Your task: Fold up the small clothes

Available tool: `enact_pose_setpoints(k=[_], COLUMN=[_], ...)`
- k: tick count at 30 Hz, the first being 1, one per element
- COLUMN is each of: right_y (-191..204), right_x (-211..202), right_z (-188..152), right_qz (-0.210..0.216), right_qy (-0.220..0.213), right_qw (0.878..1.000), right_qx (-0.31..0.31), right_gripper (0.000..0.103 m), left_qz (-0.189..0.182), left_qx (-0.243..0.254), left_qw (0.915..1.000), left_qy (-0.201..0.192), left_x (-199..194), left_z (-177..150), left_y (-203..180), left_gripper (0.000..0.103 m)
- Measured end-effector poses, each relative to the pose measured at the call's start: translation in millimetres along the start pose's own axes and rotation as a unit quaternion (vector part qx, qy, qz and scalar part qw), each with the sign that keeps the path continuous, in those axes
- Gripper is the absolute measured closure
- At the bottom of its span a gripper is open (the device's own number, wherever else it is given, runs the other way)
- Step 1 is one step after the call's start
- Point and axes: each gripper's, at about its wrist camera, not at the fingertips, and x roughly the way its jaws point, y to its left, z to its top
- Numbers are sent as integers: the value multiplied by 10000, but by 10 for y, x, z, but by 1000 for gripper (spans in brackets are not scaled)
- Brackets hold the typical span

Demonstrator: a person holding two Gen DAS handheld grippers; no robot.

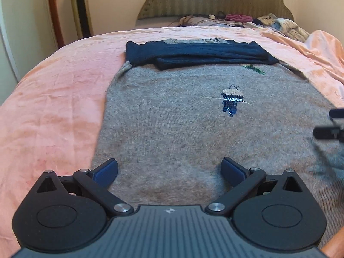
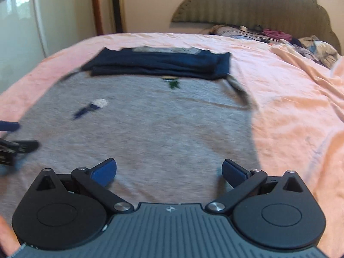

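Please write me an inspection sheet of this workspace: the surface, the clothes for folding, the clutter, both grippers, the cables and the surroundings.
Surface: bed with pink cover, wrinkled.
Job's things: grey sweater spread flat, its navy sleeves folded across the top.
Clutter: crumpled clothes and bedding near the headboard.
Grippers: left gripper open above the sweater's near edge; right gripper open likewise; neither holds anything.
Cables: dark cords near the headboard.
Surroundings: padded headboard, tower fan, cream wall.
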Motion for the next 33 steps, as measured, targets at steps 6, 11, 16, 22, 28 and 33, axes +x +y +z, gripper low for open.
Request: enact_pose_setpoints(k=[6,11,16,22,28,33], right_y=[61,128,79,86,85,174], right_x=[35,20,21,20,21,-211], right_z=[-127,-155,-227,-228,-230,-285], right_qz=[-94,-234,-116,-123,-125,-274], right_qy=[-89,-46,-326,-345,-345,-312], right_qw=[9998,9995,9993,9993,9993,9990], right_qx=[-181,-203,-111,-105,-99,168], right_gripper=[0,0,0,0,0,0], left_qz=[101,102,58,54,63,-247], left_qx=[-146,-163,-182,-181,-179,-226], left_qw=[9994,9993,9992,9992,9992,9993], left_qy=[-295,-322,-349,-352,-348,-148], left_x=[-19,-21,-18,-18,-21,-345], left_z=[-111,-104,-115,-114,-116,-242], left_y=[-19,-23,-9,-7,-8,-94], left_gripper=[0,0,0,0,0,0])
